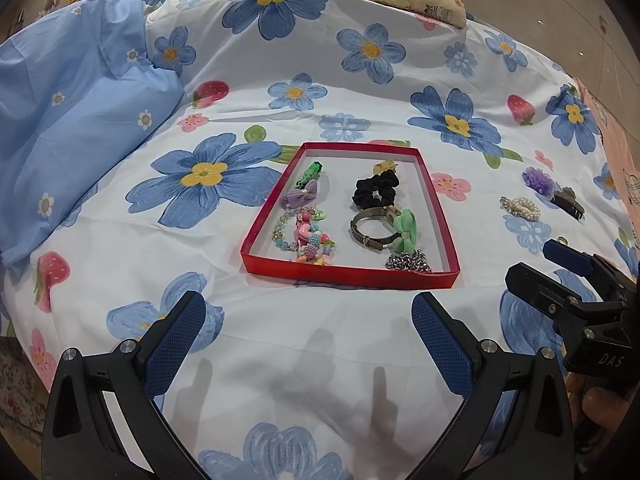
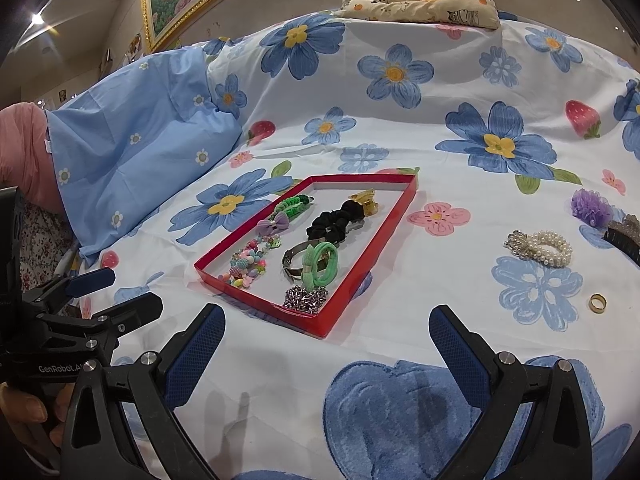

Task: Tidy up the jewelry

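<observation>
On floral bedsheet (image 1: 320, 340), red tray (image 1: 348, 270), both jaws wide, "GenRobot" on left gripper (image 2: 120, 304), "DAS" on right gripper (image 1: 560, 268)

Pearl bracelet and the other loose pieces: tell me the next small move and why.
Probably move the right gripper toward the pearl bracelet. It lies on the sheet right of the red tray, as do the gold ring, purple flower and dark clip. Both grippers are open and empty; the left gripper faces the tray instead.
</observation>
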### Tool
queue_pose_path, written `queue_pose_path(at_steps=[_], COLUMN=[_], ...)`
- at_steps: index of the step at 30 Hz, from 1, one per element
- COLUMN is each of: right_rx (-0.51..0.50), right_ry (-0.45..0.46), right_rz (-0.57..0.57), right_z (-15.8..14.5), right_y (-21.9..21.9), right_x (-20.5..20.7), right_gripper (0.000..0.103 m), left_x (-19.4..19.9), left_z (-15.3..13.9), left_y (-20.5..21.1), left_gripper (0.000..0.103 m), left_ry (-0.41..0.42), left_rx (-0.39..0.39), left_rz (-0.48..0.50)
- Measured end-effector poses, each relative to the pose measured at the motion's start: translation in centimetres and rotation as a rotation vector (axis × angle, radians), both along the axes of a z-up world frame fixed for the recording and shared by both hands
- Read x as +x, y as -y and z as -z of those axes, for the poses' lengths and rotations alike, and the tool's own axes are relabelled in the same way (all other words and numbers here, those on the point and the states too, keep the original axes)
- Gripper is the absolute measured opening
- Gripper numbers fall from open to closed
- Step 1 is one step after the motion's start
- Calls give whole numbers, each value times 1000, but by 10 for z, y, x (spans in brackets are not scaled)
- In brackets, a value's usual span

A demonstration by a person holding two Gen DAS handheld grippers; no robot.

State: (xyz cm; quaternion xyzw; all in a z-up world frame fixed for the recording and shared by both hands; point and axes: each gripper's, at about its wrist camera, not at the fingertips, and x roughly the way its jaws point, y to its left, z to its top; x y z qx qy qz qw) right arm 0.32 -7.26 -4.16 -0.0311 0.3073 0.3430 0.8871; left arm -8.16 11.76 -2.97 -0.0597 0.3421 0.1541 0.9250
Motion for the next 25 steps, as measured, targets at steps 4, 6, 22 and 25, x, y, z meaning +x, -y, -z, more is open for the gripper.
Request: queue_pose_path(at_steps=[4, 6, 22, 25], right_rx=[-1, -1, -7, -8], right_ry=[-2, 0, -9, -14], right_rz=[0, -1, 13, 11], right_z=[0, 0, 0, 1], right_y=[0, 0, 2, 1], right_x=[0, 0, 10, 12], right_gripper=[103, 103, 103, 103], left_x=[0, 1, 9, 13], left_z=[0, 0, 4, 5], left_y=[0, 0, 3, 1], left_gripper=[103, 103, 103, 103], left_ry=[-1, -3, -5, -7], left_rx=[-1, -1, -15, -16], left_rz=[-1, 1, 20, 20])
